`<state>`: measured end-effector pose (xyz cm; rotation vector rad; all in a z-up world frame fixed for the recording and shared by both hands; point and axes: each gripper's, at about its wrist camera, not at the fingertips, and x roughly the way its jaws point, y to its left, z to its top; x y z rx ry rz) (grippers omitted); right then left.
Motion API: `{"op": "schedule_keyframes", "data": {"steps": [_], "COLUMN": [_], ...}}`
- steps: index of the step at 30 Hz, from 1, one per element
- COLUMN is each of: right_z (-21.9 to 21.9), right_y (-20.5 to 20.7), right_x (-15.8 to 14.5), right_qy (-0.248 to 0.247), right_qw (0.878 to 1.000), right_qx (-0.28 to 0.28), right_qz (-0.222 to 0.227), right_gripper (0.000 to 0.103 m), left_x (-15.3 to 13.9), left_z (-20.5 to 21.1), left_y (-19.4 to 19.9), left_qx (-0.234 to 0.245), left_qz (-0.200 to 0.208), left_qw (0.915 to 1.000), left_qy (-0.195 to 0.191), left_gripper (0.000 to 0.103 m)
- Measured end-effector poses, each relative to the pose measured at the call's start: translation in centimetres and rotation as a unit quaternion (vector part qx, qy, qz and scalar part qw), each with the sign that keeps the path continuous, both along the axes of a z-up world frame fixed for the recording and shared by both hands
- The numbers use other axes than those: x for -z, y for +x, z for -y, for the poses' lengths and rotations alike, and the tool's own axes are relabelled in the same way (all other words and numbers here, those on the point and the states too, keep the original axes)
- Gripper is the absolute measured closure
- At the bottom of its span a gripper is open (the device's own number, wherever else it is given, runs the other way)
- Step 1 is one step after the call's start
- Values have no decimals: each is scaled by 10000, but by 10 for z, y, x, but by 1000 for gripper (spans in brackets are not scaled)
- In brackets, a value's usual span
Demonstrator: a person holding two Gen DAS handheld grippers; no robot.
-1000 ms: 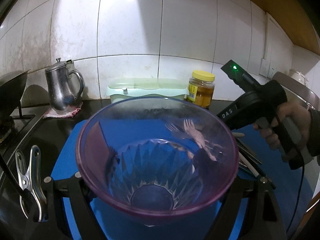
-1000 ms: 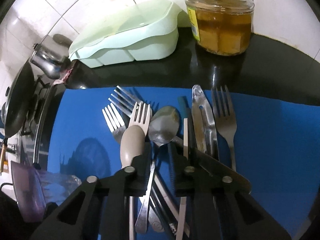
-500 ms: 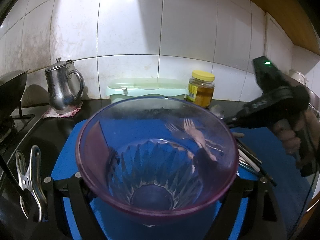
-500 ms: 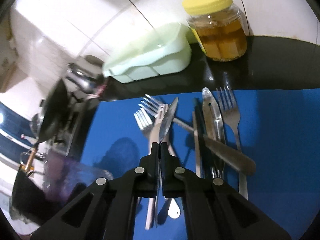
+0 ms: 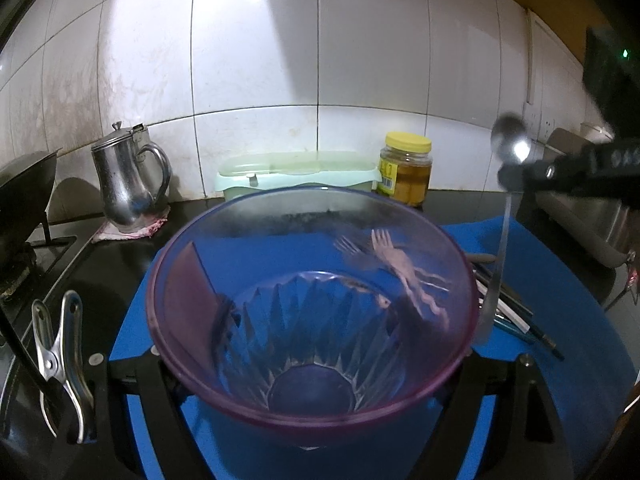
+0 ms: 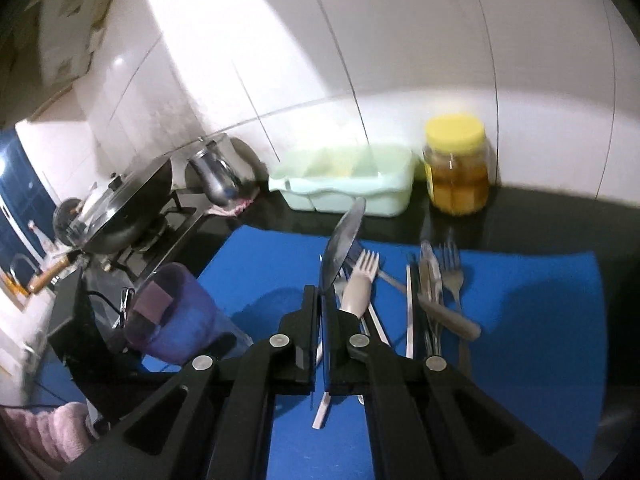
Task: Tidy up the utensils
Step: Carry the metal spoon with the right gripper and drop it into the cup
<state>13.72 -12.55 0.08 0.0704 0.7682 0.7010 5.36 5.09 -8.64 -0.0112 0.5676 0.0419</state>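
Right wrist view showed the right gripper (image 6: pixel 320 300) with jaws clenched on a spoon (image 6: pixel 344 236), lifted above the blurred cutlery pile (image 6: pixel 432 292) on the blue mat (image 6: pixel 540 320). The left gripper (image 5: pixel 312 364) clasped the purple cup (image 5: pixel 312 300), which hid its fingertips.

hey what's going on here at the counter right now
A person is sorting cutlery with two handheld grippers. The left gripper holds a purple cup over the blue mat. The right gripper is shut on a spoon, held above the mat and beside the cup. The forks and the other utensils lie on the mat.
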Motion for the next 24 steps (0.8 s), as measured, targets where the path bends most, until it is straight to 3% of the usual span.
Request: {"op": "schedule_keyframes", "data": {"steps": [14,19,24], "right_z": [-39,-54,-69], "right_y": [-39,-46,-46], "right_x": [-83,-94,-83], "right_qy": [450,525,395], "right_qw": [9927,9898,9901], "right_qx": [-279,-395,-578], "right_qz": [1080,1261,1213], "right_gripper": [100,100,100], "left_x": [0,0,0], "left_z": [0,0,0], "left_y": [0,0,0], "left_qx": [-2,2,1], "left_qz": [-2,-2,-2], "left_qw": [10000,10000,10000], "left_qy": [1,-2,-1], "left_gripper": [16,16,16]}}
